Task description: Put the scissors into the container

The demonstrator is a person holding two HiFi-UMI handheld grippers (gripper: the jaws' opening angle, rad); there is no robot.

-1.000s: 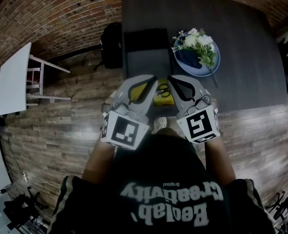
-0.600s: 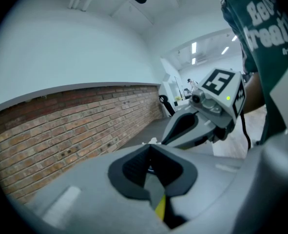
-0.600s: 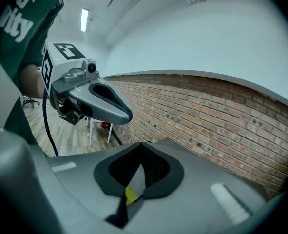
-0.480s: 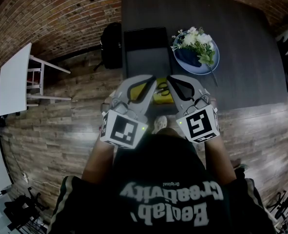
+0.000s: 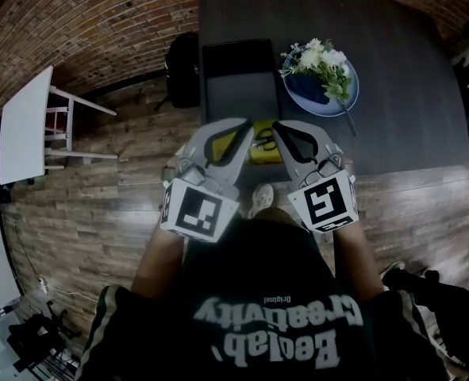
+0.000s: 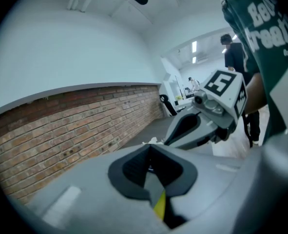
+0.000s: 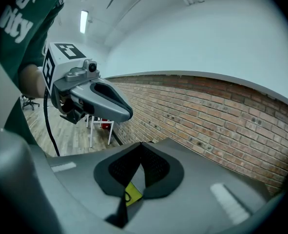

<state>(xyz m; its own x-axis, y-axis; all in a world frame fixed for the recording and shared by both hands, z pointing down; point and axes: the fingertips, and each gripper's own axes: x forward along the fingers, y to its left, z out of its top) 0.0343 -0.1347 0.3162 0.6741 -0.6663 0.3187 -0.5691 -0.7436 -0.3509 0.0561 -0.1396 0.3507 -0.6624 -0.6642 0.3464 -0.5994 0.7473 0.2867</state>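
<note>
**Desk** (image 5: 409, 117): dark top, set against a brick wall (image 5: 99, 22), on a wood floor (image 5: 99, 213).

**Container** (image 5: 234, 86): dark, rectangular, at the desk's left end, beyond both gripper tips. Nothing can be made out inside it.

**Scissors** (image 7: 128, 196): on the desk at its near edge, outside the container and just short of it. They lie on a yellow sheet (image 5: 254, 145) between and below the two gripper tips. Only a dark handle loop shows, seen past the right gripper's pads.

**Left gripper** (image 5: 246, 125): jaws pressed together with nothing between them. It is held above the near desk edge, tilted slightly down, clear of the scissors.

**Right gripper** (image 5: 278, 125): jaws also together and empty. It is level with the left one, tips near each other but apart.

**Plate** (image 5: 349, 101): blue, right of the container, carrying white flowers (image 5: 321, 60) with green leaves.

**Bag** (image 5: 184, 70): black, on the floor beside the desk's left end.

**White table** (image 5: 24, 125): on the floor, well to the left.
</note>
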